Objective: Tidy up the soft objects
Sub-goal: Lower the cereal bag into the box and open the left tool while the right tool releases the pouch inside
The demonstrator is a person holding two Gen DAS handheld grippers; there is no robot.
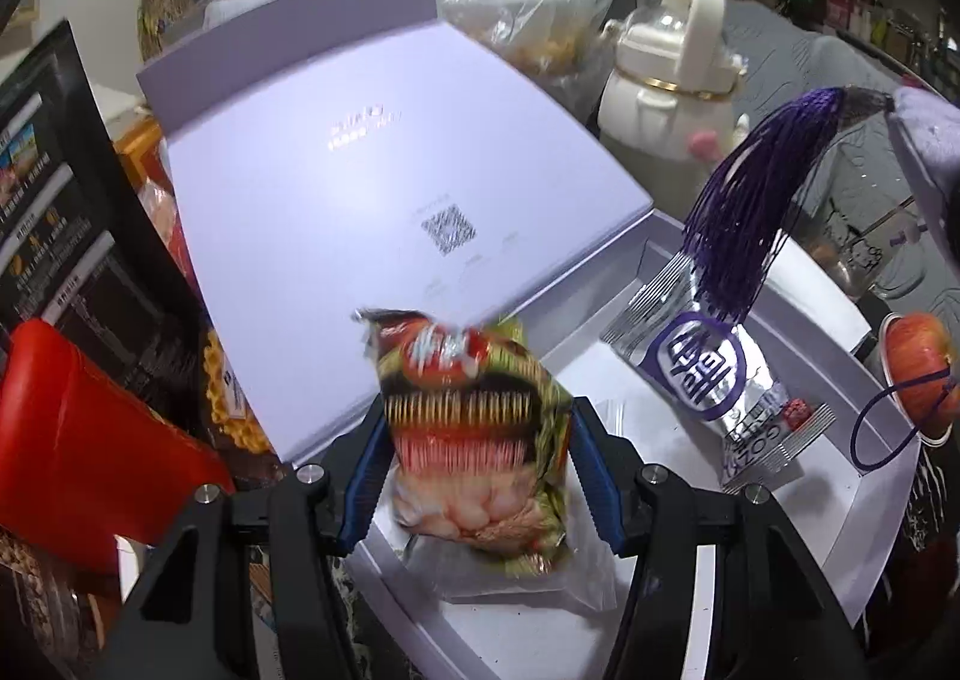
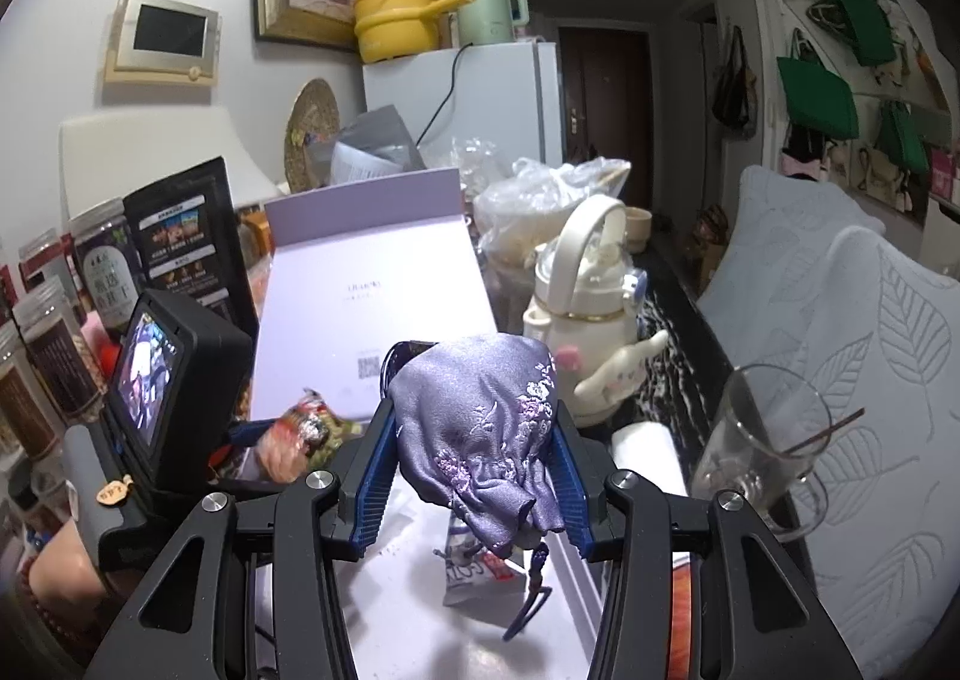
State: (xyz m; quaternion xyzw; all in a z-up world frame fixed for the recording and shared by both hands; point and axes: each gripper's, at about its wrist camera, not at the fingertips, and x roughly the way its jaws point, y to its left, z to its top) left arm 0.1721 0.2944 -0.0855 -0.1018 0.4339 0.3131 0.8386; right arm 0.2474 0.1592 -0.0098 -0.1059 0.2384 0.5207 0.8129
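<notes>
The left gripper [image 1: 477,464] has its blue pads pressed against both sides of a colourful snack bag [image 1: 474,428], jaws partly closed on it. The bag stands upright between the fingers, its crimped top rising past the fingertips, its bottom hanging over the near left corner of the open white box [image 1: 840,530]. The box's lilac lid [image 1: 372,182] stands tilted back behind the bag. Further right, a silver snack packet [image 1: 714,374] lies flat on the box floor, toward its right edge.

The right gripper [image 2: 477,458] is closed fairly narrowly on a purple embroidered pouch [image 2: 480,428], which bulges between the pads and above them. Its gathered neck droops below the jaws, a dark cord [image 2: 531,596] dangling over the silver packet. In the left wrist view the pouch's purple tassel [image 1: 756,200] hangs above that packet, near the box's far right corner.
</notes>
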